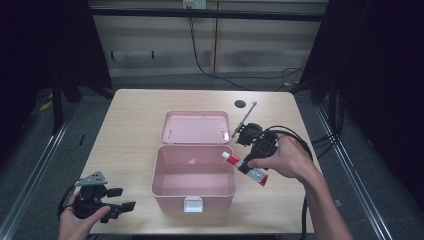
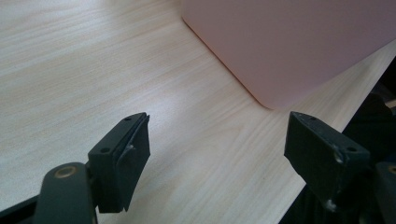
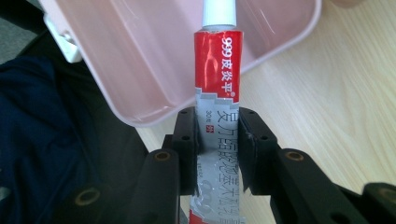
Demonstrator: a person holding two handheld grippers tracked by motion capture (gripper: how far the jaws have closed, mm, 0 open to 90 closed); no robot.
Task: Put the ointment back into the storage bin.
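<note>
Two black jaws of the right gripper (image 3: 217, 140) pinch the red-and-silver tube (image 3: 217, 88); it could slip beside the open pink plastic box (image 1: 194, 192). Left gripper (image 2: 217, 154) gapes empty.

- Your left hand-held gripper (image 1: 122, 199) sits low at the near left, jaws spread wide with nothing between them, held level in your left hand (image 1: 80, 220).
- Your right hand-held gripper (image 1: 248, 167) is clamped tight; your right hand (image 1: 285, 160) wraps its body, forearm stretching in from the near right.
</note>
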